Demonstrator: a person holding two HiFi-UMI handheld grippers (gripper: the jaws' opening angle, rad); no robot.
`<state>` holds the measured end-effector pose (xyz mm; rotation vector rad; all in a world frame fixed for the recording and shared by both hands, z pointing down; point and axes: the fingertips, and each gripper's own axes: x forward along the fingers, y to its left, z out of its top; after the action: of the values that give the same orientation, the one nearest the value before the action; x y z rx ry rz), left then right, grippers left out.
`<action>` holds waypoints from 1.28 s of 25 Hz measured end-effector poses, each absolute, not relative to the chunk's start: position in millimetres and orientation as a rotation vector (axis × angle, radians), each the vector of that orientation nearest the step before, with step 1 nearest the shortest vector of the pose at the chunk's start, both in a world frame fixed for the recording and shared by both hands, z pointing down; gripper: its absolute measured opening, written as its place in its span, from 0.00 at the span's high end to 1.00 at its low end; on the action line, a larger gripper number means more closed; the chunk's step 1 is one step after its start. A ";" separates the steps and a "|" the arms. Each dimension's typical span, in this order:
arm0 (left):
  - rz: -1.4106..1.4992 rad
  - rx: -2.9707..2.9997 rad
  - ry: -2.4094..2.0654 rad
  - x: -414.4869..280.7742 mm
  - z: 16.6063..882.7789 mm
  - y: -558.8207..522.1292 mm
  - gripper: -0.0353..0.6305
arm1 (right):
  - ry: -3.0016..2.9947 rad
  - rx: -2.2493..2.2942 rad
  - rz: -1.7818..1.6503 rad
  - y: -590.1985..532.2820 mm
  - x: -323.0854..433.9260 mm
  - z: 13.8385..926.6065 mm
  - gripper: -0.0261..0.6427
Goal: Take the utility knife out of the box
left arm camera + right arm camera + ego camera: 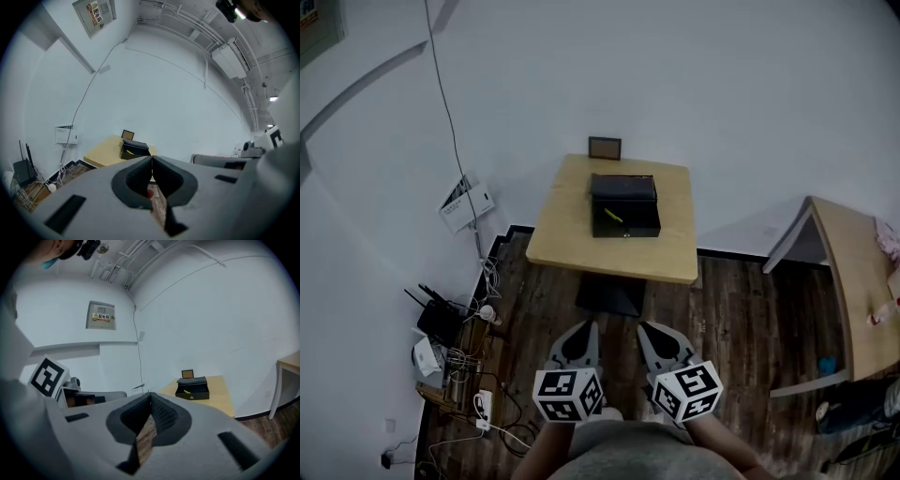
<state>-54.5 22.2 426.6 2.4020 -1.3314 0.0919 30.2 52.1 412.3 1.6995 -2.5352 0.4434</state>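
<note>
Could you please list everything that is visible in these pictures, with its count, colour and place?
table: one, light wood, centre, by the wall
box: one, black, open, on the table
utility knife: one, yellow, inside the box
small frame: one, dark, at the table's far edge
second table: one, light wood, right
router: one, black, floor at left
power strip: one, white, floor at left
wall panel: one, grey, high on the wall
left tool: one, grey, shut, empty
right tool: one, grey, shut, empty

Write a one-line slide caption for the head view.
Shut and empty, left gripper and right gripper hover short of the table where the open black box holds the utility knife.
</note>
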 end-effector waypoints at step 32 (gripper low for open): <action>0.162 2.394 -1.244 -74.2 460.8 -184.1 0.94 | -2.447 1.781 0.509 -161.1 26.1 438.9 0.96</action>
<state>-74.2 -184.1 460.8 2.3936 -1.2440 0.1622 26.1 -161.1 438.9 1.7809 -2.4475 0.5089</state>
